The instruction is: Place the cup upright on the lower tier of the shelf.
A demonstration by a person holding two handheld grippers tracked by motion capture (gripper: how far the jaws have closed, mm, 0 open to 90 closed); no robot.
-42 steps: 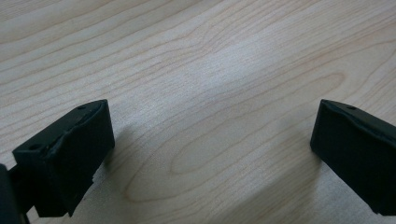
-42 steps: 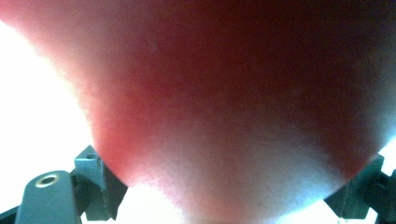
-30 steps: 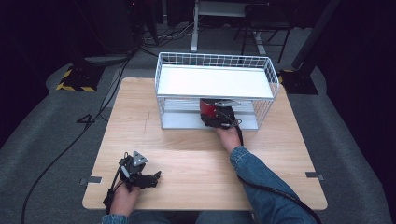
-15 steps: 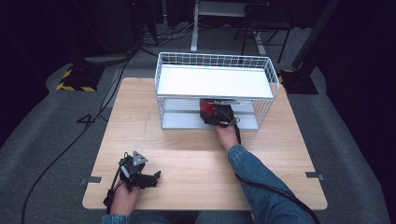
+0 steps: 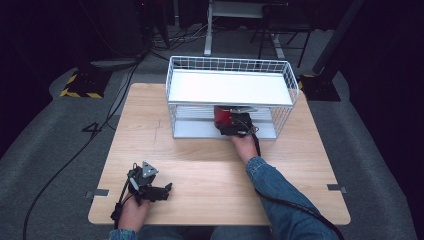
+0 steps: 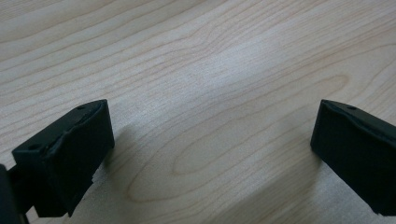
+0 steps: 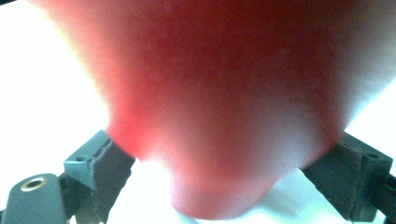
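My right jaws, just eased apart, flank the red object [image 7: 224,102] on the lower shelf of the white wire rack [image 5: 230,65]; I should draw my right gripper [image 5: 234,124] straight back, while my left gripper [image 5: 155,191] rests open on the table [image 5: 210,175]

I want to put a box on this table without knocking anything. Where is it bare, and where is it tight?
Bare table lies between the left gripper and the wire rack, along the left edge beside the rack, and at the near right corner. It is tight inside the rack's lower shelf, where the right gripper has a red object between its jaws.
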